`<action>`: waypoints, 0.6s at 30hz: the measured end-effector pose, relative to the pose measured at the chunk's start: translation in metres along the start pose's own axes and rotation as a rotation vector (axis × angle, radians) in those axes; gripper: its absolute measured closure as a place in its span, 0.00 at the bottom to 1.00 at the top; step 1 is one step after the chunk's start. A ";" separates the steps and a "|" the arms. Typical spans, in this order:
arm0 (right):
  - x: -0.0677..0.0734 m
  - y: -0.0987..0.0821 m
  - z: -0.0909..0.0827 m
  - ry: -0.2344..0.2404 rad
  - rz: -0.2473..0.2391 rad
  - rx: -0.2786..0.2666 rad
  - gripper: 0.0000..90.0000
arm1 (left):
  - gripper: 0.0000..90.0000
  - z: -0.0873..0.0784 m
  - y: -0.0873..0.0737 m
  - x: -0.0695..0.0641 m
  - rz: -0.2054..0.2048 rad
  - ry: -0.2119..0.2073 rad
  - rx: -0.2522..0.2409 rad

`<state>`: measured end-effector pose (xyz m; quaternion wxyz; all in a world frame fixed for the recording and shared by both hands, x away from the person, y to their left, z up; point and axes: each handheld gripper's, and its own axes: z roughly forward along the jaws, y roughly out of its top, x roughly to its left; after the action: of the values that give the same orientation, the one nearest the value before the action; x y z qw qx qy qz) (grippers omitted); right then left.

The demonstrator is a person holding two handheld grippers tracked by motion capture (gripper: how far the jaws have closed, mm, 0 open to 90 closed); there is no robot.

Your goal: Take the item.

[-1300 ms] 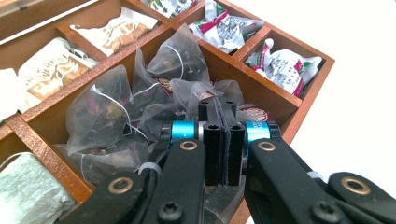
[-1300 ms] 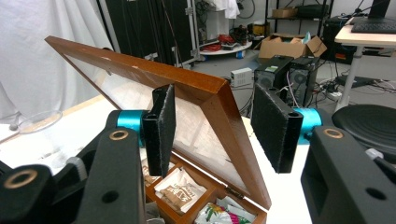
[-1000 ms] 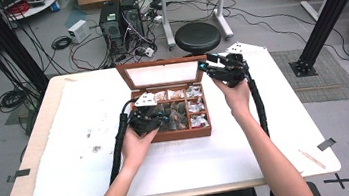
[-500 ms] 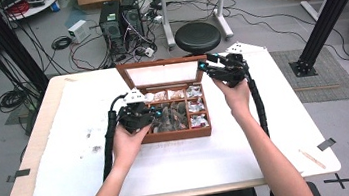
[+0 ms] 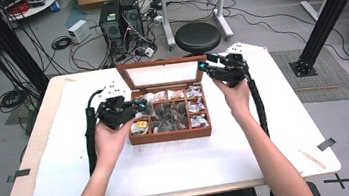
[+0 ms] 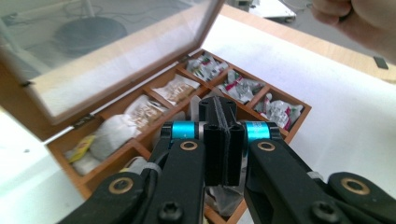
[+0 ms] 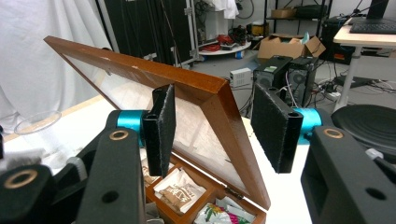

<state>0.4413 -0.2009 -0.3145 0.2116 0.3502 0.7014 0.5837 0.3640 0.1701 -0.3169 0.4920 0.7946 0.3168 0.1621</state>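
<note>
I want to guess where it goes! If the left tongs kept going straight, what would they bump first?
Probably the tea packets in the wooden box: the shut left tongs point down at its middle compartments, though depth is hard to judge.

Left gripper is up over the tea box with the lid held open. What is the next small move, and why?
Probably carry the left gripper clear of the wooden box toward the white table cover. Its jaws are shut, seemingly on something thin and dark, above the sachets, while the right gripper straddles the glass lid, which stands open.
</note>
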 end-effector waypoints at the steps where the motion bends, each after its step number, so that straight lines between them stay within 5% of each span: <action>1: 0.000 0.000 0.000 0.000 0.000 0.000 0.57 | 0.99 -0.003 0.000 0.001 -0.002 0.004 -0.002; 18: 0.000 0.000 0.000 -0.001 0.002 0.000 0.57 | 0.99 -0.062 -0.005 0.043 -0.065 0.138 -0.067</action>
<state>0.4413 -0.2008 -0.3145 0.2114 0.3509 0.7009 0.5839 0.3590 0.2424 -0.2950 0.5004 0.7539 0.3697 0.2110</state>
